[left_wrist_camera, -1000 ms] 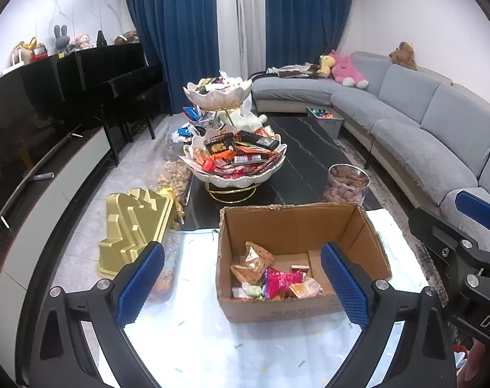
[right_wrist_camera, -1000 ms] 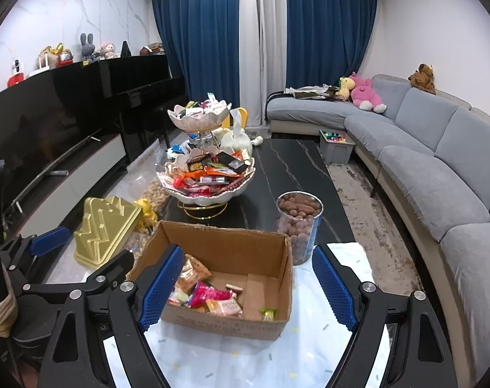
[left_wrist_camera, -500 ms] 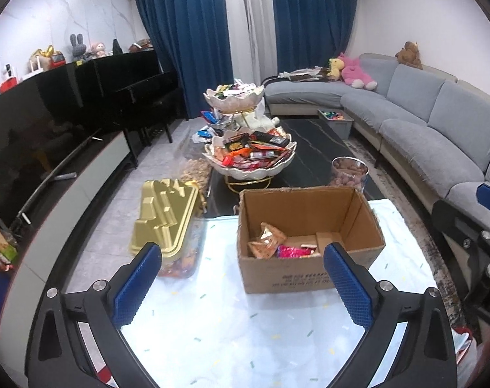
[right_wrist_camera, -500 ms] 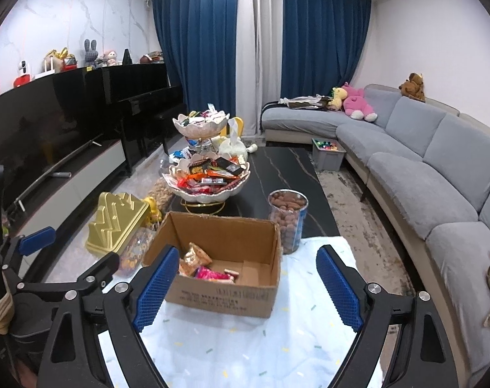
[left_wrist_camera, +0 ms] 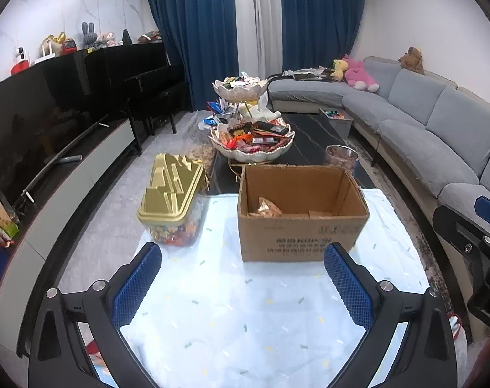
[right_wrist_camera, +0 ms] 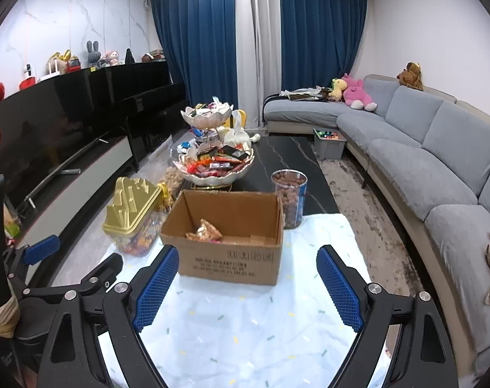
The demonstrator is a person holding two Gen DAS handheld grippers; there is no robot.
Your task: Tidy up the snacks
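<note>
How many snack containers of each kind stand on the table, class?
Cardboard box: 1
Gold-lidded clear tub: 1
Clear round jar: 1
Tiered shell-shaped bowl stand: 1
Total: 4

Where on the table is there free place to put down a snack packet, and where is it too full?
Free: the pale cloth in front of the brown cardboard box, and a strip right of it, before the clear jar of brown snacks. Crowded: left of the box, where the gold-lidded clear tub stands close, and behind it, around the two-tier shell-shaped snack stand.
</note>
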